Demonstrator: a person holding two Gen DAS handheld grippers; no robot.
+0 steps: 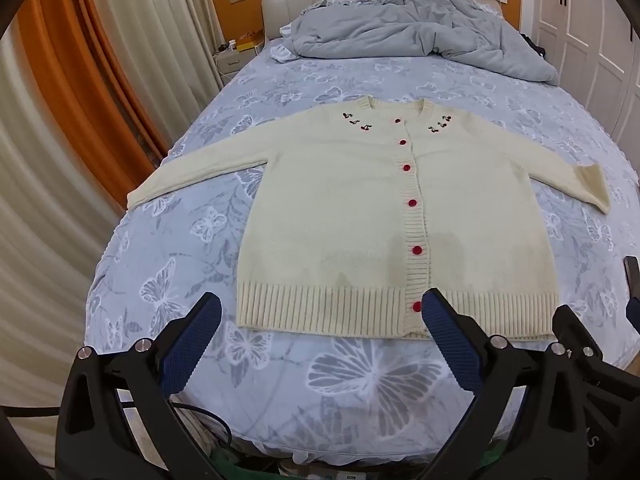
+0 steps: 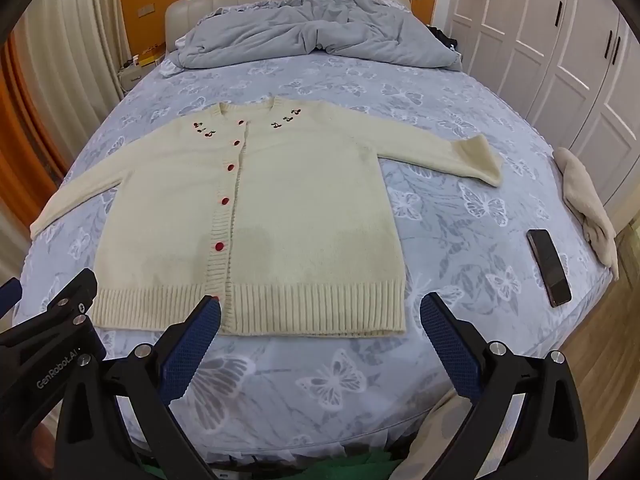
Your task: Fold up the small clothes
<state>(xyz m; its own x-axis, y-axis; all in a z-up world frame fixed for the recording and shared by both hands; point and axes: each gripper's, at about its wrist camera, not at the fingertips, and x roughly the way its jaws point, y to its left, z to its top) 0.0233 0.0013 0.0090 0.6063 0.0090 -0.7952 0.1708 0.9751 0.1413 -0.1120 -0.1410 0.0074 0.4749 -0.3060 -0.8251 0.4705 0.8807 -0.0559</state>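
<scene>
Cardigan (image 1: 344, 216): flat on bed (image 1: 360, 380), just beyond both grippers.
Left gripper (image 1: 320, 312): released, empty.
Right gripper (image 2: 320, 312): released, empty.
Phone (image 2: 548, 266): right, apart.

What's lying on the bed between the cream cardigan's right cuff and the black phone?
Nothing: in the right wrist view, only bare blue butterfly-print bedsheet lies between the cream knit cardigan cuff and the black phone.
</scene>
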